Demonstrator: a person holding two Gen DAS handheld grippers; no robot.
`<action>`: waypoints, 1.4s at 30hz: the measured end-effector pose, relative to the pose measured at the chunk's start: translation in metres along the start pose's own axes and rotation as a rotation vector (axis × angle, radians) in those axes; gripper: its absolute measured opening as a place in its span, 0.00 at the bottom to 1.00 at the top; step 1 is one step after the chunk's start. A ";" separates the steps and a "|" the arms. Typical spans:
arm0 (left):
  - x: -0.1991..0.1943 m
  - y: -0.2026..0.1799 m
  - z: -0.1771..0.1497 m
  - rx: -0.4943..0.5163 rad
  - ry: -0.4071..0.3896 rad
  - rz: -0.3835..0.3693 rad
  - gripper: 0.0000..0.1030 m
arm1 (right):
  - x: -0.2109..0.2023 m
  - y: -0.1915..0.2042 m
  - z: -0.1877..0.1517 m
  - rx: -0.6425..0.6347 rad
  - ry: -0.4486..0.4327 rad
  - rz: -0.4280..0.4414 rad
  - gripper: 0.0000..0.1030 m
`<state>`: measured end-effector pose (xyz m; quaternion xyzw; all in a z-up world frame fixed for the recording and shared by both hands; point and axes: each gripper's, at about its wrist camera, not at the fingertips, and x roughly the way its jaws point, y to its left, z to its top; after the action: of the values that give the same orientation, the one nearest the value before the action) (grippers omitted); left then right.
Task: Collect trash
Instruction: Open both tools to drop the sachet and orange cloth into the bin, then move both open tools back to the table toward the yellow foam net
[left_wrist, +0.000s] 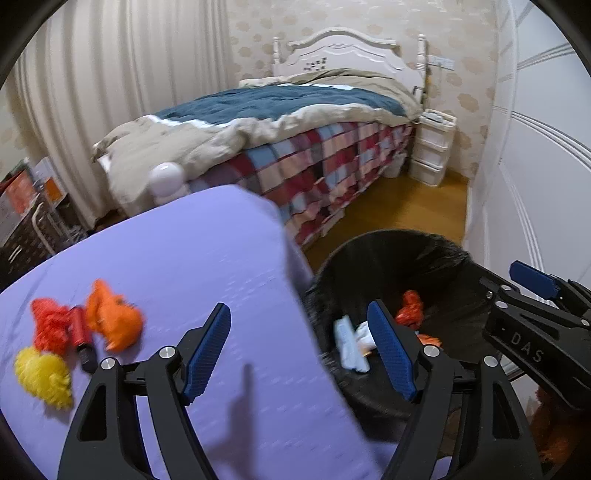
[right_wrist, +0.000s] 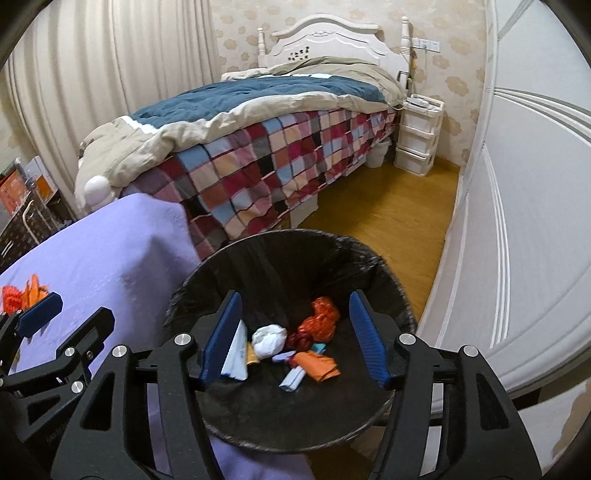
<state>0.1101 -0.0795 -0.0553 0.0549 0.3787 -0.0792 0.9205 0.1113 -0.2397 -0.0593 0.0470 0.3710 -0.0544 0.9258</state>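
Crumpled trash lies on the purple-covered table (left_wrist: 192, 258): an orange piece (left_wrist: 112, 317), a red piece (left_wrist: 50, 325), a yellow piece (left_wrist: 42, 373) and a red and black tube (left_wrist: 81, 338). My left gripper (left_wrist: 297, 314) stands open and empty over the table's right edge, beside the black-lined bin (left_wrist: 406, 243). My right gripper (right_wrist: 295, 299) hangs open over the bin (right_wrist: 295, 236) with nothing between its pads. Inside the bin lie a red-orange wrapper (right_wrist: 319, 321), a white wad (right_wrist: 269, 338), an orange scrap (right_wrist: 317, 363) and pale blue paper (right_wrist: 236, 354).
A bed (right_wrist: 258, 147) with a checked cover and blue quilt stands behind the table and bin. A white drawer unit (right_wrist: 417, 136) sits by the headboard. White wardrobe doors (right_wrist: 517, 221) line the right side, and bare wooden floor (right_wrist: 388, 221) runs between. A cluttered rack (left_wrist: 26, 214) stands far left.
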 end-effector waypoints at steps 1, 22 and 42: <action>-0.002 0.005 -0.002 -0.006 0.005 0.009 0.72 | -0.002 0.006 -0.002 -0.006 0.002 0.008 0.59; -0.069 0.153 -0.087 -0.227 0.037 0.305 0.78 | -0.029 0.167 -0.046 -0.258 0.072 0.235 0.77; -0.045 0.206 -0.077 -0.252 0.053 0.284 0.79 | -0.008 0.214 -0.053 -0.369 0.158 0.202 0.77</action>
<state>0.0639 0.1394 -0.0691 -0.0061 0.3981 0.1010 0.9117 0.0984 -0.0209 -0.0817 -0.0821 0.4395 0.1112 0.8876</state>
